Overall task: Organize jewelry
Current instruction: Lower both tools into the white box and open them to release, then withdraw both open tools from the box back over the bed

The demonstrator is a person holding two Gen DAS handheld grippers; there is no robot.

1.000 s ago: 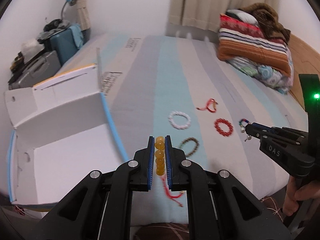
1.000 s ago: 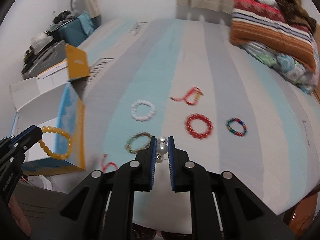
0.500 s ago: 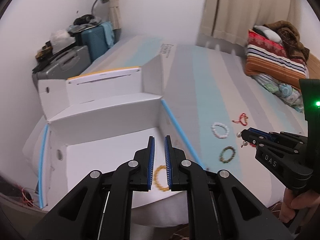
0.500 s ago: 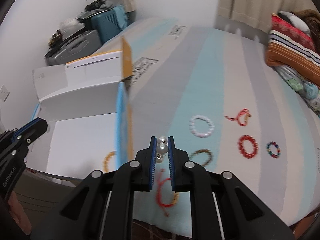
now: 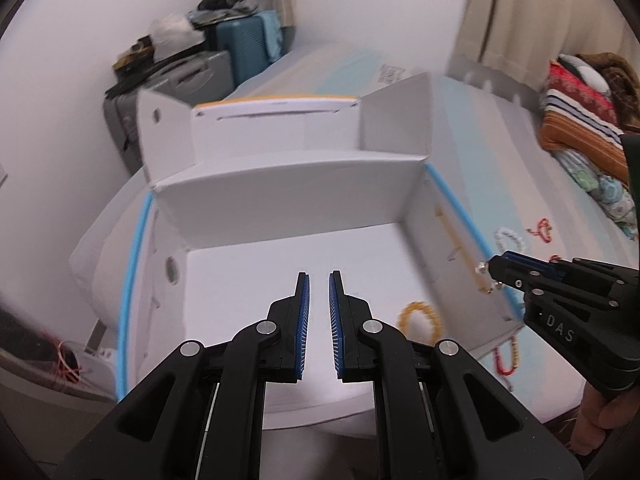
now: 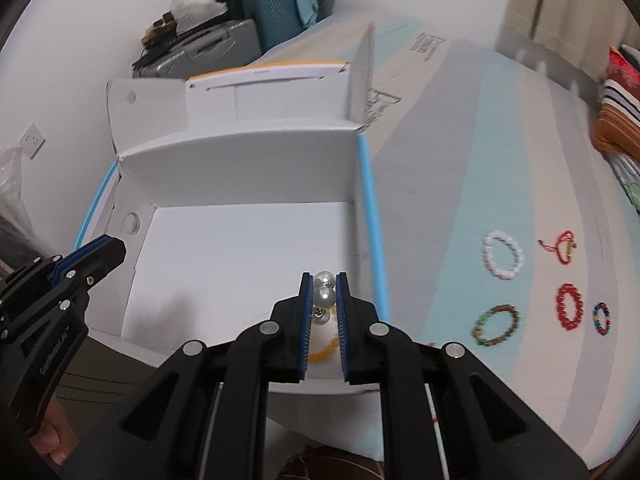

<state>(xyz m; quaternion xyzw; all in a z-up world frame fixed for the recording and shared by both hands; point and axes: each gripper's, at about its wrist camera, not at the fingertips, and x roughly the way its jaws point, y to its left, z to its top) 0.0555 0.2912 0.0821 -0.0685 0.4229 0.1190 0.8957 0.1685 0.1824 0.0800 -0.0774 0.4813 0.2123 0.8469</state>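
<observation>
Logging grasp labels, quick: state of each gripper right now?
Left gripper: open, holding nothing.
Right gripper: closed on pearl jewelry.

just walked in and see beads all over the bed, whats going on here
A person is sorting jewelry into a white cardboard box with two handheld grippers. The right gripper is clamped on a pearl piece, held over the box. The left gripper is open and empty above the box floor, where a yellow bead bracelet lies. A white bracelet, a red one and others lie on the striped bed.
</observation>
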